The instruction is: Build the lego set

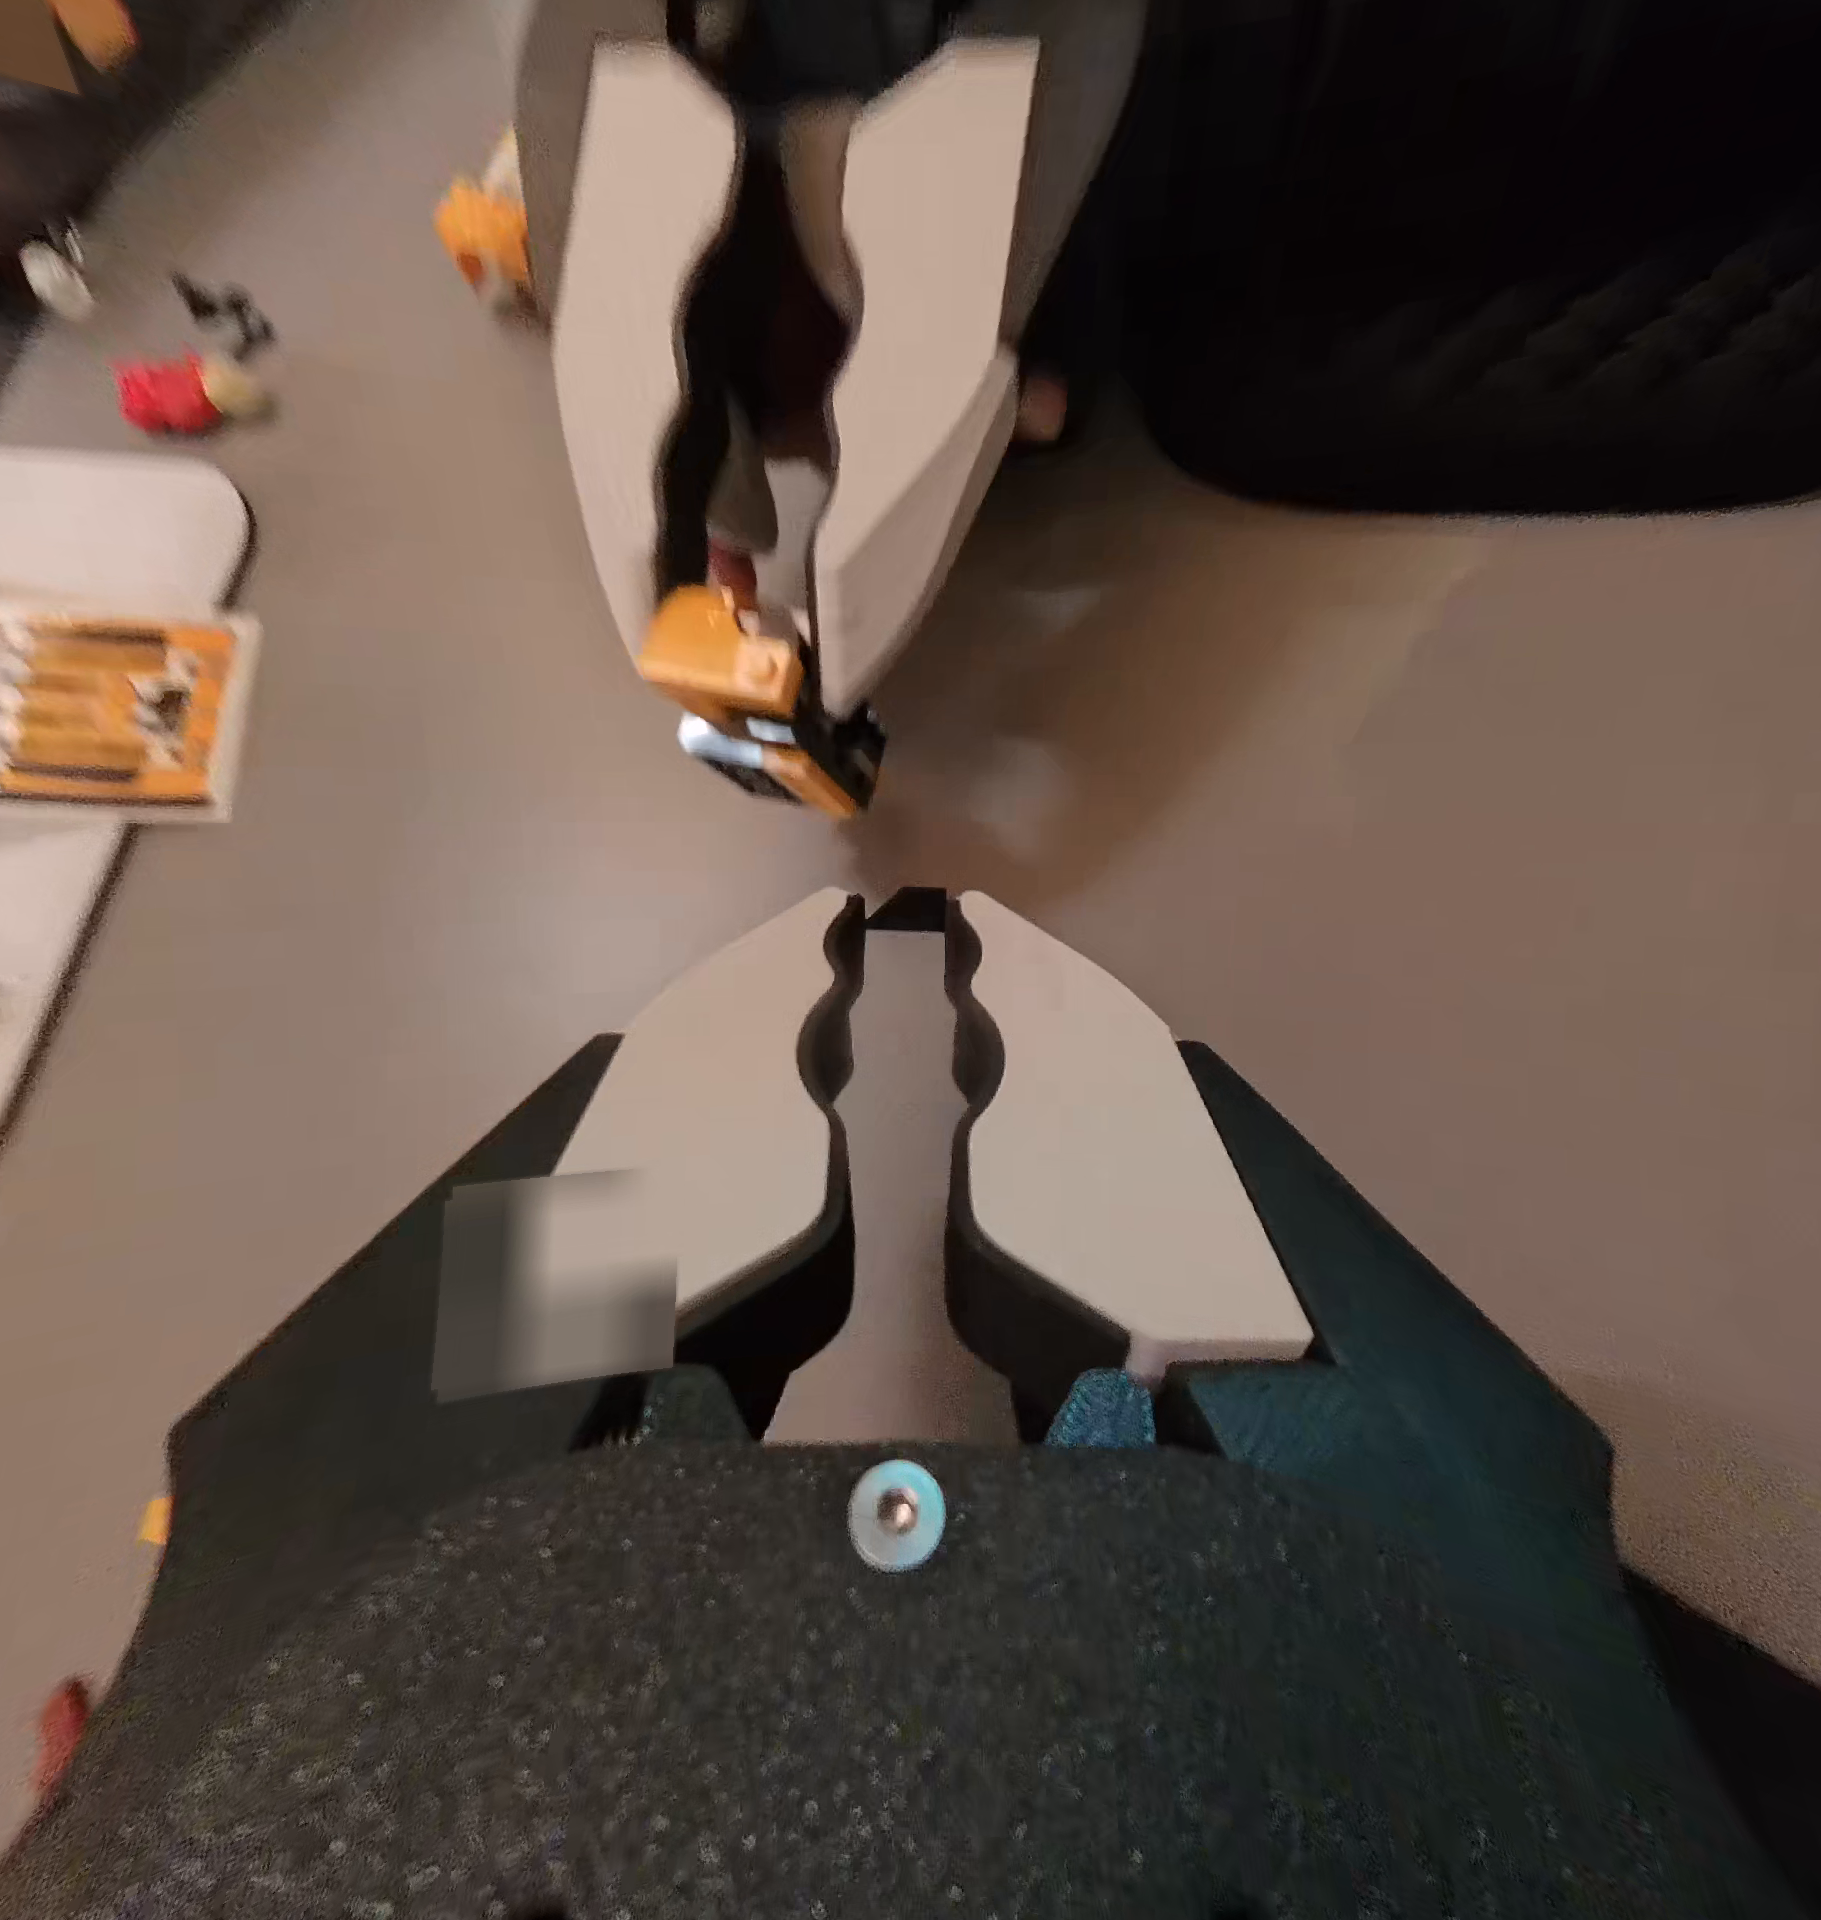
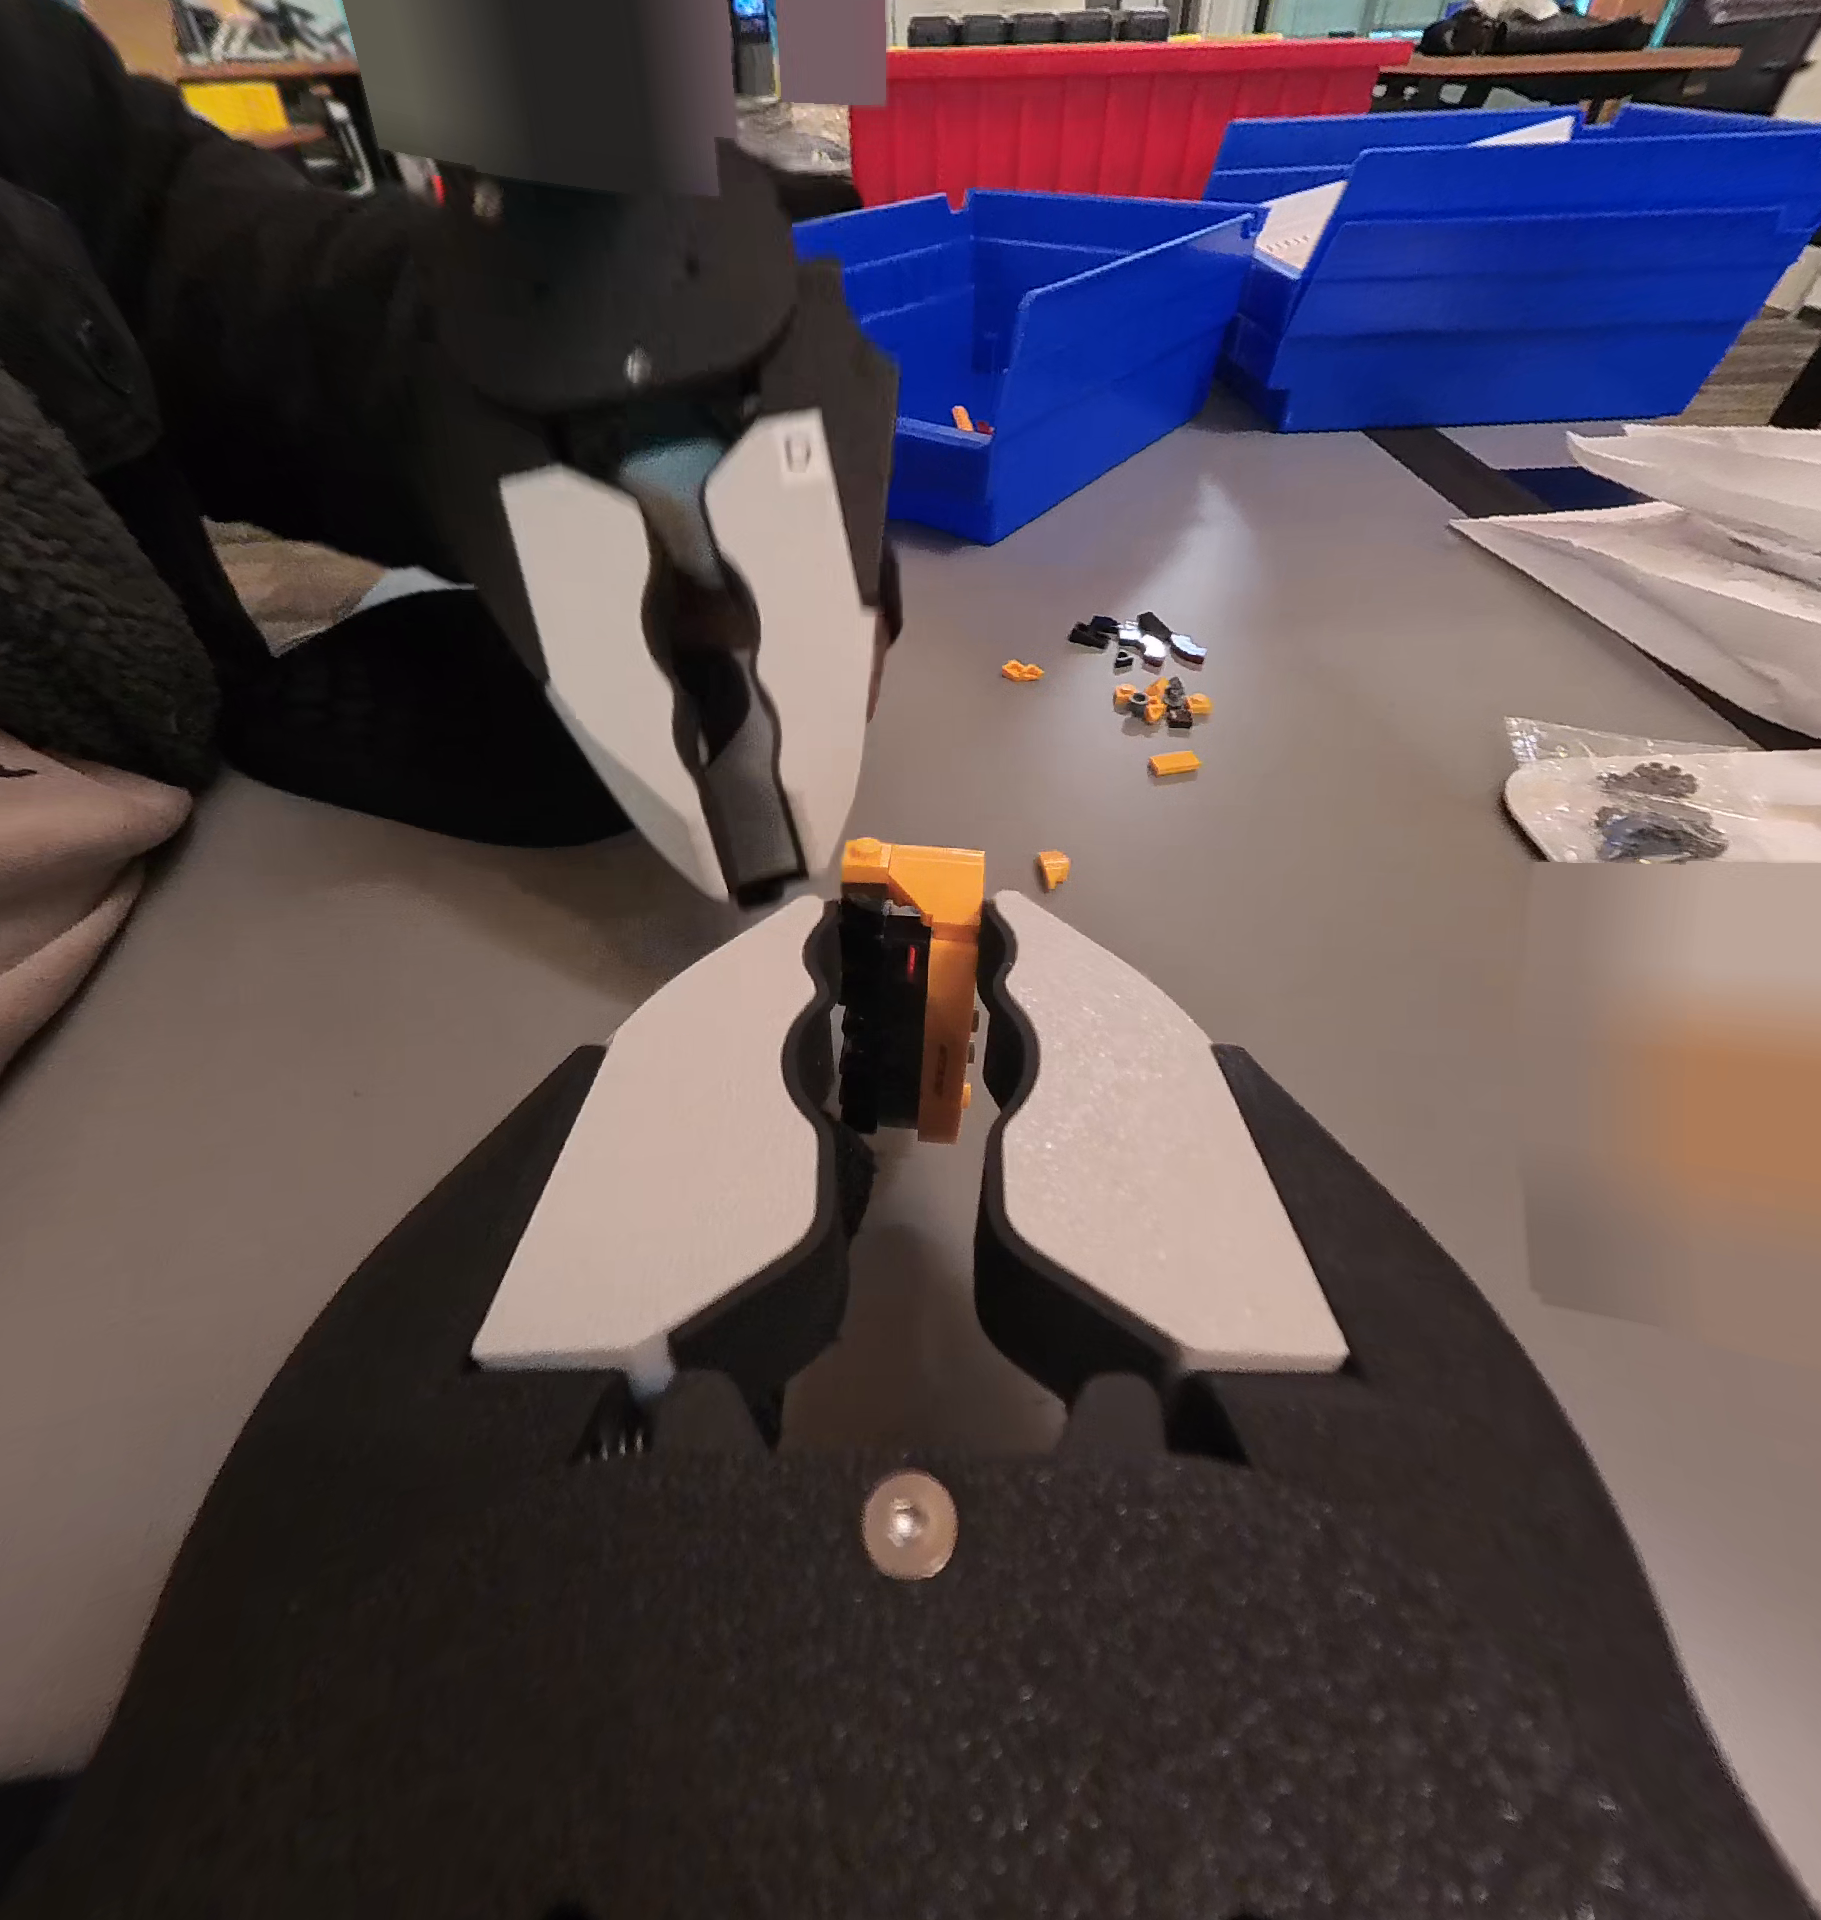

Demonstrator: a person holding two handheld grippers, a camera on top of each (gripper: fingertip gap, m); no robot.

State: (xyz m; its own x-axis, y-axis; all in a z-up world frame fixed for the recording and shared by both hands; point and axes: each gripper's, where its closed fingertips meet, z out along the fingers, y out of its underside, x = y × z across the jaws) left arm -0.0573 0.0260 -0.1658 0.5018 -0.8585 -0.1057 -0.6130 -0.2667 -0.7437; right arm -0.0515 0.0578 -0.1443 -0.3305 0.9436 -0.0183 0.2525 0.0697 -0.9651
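My right gripper (image 2: 908,906) is shut on a partly built orange and black lego assembly (image 2: 916,1018) and holds it on edge just above the grey table. My left gripper (image 1: 906,900) is shut on a small black lego piece (image 1: 908,912). In the right wrist view the left gripper (image 2: 766,878) comes in from the upper left. Its black piece (image 2: 752,821) sits right beside the assembly's orange top corner. In the left wrist view the right gripper (image 1: 771,686) comes down from above with the assembly (image 1: 771,727), a short gap ahead of my left fingertips.
Loose orange and black pieces (image 2: 1155,696) lie on the table (image 2: 1301,935) behind the assembly, and one orange piece (image 2: 1053,869) lies close by. Blue bins (image 2: 1041,343) and a red bin (image 2: 1124,114) stand at the back. Plastic bags (image 2: 1654,810) and paper (image 2: 1716,582) lie right. An instruction booklet (image 1: 95,707) lies left. My right fingertips sit around 4 centimetres from my left ones.
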